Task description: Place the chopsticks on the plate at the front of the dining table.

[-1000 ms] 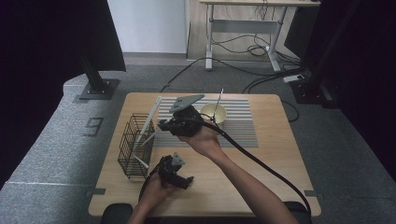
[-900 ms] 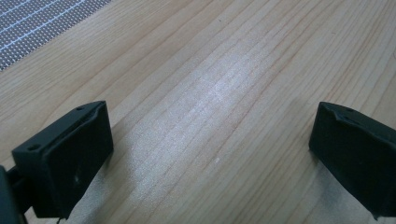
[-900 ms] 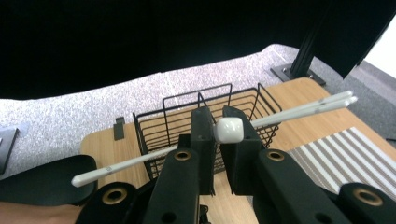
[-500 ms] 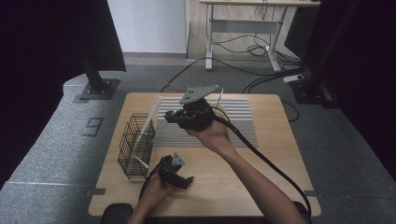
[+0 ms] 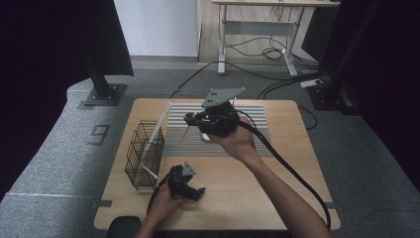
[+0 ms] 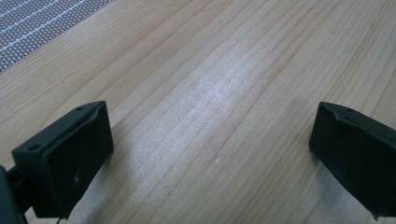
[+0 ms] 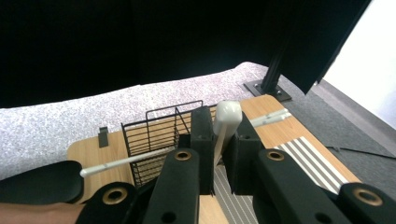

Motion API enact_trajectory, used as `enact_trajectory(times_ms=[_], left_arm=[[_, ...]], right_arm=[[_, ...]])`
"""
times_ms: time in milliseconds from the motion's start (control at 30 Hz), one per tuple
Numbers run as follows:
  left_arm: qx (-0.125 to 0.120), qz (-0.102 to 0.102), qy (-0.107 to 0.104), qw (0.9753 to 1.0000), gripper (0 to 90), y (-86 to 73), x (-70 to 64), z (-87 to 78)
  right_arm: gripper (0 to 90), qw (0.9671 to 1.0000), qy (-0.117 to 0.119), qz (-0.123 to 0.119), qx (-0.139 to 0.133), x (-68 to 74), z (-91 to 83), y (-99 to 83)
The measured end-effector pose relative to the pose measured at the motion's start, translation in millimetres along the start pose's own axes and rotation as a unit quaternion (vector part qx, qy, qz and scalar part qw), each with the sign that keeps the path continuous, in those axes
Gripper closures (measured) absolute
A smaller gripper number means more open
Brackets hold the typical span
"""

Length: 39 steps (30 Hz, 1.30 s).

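1. At the left of the high view, a black wire basket (image 5: 143, 154) is standing on the wooden table (image 5: 277, 198), with white utensils (image 5: 157, 126) leaning out of it toward the upper right.
2. Just right of the basket, in the lower middle of the frame, the left gripper (image 5: 194, 191) is lying low over the bare table; in the left gripper view its jaws are standing wide apart with nothing but wood grain between them.
3. At the centre of the high view, the right gripper (image 5: 190, 118) is hanging raised above the striped mat (image 5: 257, 116), pointing left toward the basket.
4. In the right gripper view, its jaws are pinching narrowly on a white spoon (image 7: 226, 116), whose rounded end is sticking up above the jaw tips in the middle of the frame, with the basket lying behind it.
5. In the high view, the spoon's thin handle (image 5: 182, 138) is slanting down from the jaws over the mat, just right of the basket.
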<state>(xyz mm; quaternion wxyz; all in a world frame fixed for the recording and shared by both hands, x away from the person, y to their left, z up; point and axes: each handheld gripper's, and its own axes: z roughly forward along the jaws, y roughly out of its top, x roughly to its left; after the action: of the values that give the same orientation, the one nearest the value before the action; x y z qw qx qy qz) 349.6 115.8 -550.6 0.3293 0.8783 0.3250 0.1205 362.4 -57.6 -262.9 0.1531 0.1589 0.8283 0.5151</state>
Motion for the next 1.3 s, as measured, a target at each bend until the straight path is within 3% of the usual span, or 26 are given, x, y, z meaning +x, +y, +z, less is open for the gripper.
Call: enact_trajectory(times_ms=[367,700,900,1033,1200,1300], left_arm=[[0.001,0.007,-0.007,1.0,0.0,0.4,1.9,0.0],[0.009,0.011,-0.006,0.9999,0.8,3.2,1.8,-1.3],[-0.015,0.025,-0.002,0.9996,7.4,7.9,-3.1,-11.6],[-0.043,0.022,-0.024,0.9985,10.6,10.9,-2.3,-20.7],[-0.072,0.017,-0.064,0.9952,11.3,14.1,-0.9,-29.7],[-0.084,0.031,-0.078,0.9929,16.0,15.6,-3.5,-34.3]], right_arm=[[83.1,0.9997,-0.025,0.0,0.004,-9.5,-17.9,-11.7],[83.0,0.9987,-0.049,0.002,0.014,-16.6,-32.9,-36.4],[83.1,0.9989,-0.043,0.006,0.013,-15.3,-36.2,-53.4],[83.0,0.999,-0.042,0.006,0.016,-13.8,-37.3,-65.1],[83.0,0.9992,-0.034,0.017,0.015,-12.3,-38.3,-78.4],[83.0,0.9994,-0.023,0.02,0.016,-7.3,-37.4,-86.1]])
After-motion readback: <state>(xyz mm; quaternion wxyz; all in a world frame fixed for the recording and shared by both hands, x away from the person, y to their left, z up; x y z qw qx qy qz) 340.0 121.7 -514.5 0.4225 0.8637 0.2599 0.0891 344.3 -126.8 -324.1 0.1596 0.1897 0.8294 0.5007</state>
